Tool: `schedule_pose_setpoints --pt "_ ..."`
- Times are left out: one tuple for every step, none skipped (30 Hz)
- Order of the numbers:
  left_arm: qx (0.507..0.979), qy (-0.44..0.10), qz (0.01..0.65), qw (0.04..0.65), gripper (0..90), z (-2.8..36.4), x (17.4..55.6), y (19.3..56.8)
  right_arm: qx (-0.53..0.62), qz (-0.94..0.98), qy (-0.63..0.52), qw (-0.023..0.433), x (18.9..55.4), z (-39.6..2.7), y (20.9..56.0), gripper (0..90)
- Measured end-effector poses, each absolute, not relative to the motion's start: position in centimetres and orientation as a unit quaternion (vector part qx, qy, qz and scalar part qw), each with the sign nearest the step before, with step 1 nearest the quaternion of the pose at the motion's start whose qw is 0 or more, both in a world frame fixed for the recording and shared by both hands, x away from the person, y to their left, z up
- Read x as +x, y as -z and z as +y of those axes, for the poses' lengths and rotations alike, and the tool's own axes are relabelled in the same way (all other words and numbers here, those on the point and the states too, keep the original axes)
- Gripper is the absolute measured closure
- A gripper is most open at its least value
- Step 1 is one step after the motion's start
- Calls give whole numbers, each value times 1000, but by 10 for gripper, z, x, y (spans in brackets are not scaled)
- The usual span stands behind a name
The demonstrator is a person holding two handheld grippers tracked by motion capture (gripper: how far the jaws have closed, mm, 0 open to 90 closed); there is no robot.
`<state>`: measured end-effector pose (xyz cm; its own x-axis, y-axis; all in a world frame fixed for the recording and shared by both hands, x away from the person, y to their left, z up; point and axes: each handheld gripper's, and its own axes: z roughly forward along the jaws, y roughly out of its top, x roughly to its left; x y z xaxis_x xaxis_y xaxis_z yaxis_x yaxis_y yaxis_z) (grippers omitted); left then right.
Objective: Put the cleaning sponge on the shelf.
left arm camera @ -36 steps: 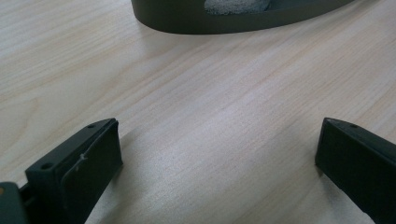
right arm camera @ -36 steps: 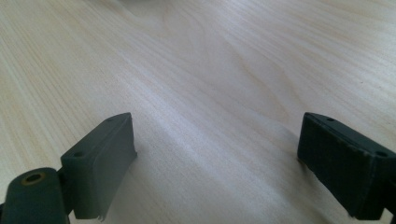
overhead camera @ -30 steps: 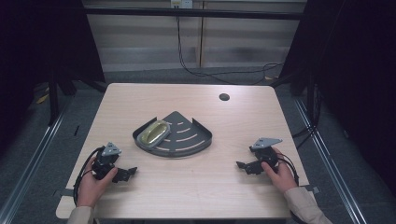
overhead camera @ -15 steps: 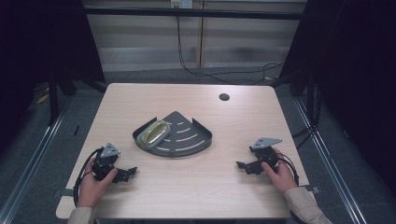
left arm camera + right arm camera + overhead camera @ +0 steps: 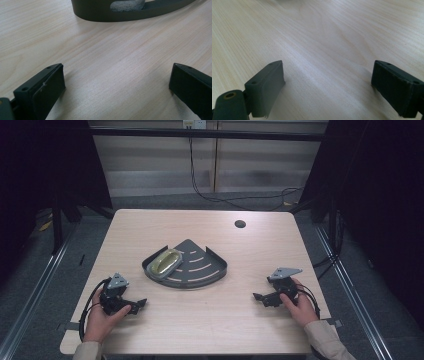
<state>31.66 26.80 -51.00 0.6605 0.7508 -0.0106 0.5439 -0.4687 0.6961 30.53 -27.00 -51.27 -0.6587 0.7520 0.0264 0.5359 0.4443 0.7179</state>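
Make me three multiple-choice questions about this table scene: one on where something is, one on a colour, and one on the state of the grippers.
1. Where does the yellowish oval object lie?
A. In the left part of the corner tray
B. Beside the table hole
C. In the right gripper

2. What colour is the tray?
A. White
B. Dark grey
C. Red

3. How do the left gripper and the right gripper stand?
A. Both open
B. Both shut
C. One shut on the tray

Answers: 1 A, it sits inside the tray's left end. 2 B, its wall looks dark grey. 3 A, each pair of jaws stands wide apart over bare wood.

Dark fan-shaped tray [image 5: 200, 270] lies flat mid-table, holding a yellowish sponge [image 5: 165, 262].
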Motion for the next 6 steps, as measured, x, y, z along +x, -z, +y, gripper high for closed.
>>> schedule_pose_setpoints --pt "844 -150 383 344 0 268 317 510 385 836 -360 150 305 -270 513 105" --pt "843 -150 384 344 0 268 317 510 385 837 -360 150 305 -270 513 105" --pt "843 -150 384 344 0 268 317 510 385 836 -360 150 305 -270 513 106" --pt "843 -150 384 344 0 268 317 510 385 837 -360 150 305 -270 513 105" --pt "844 -150 384 344 0 268 317 510 385 836 -360 150 305 -270 513 105" --pt "844 -150 384 344 0 268 317 510 385 836 -360 150 305 -270 513 105"
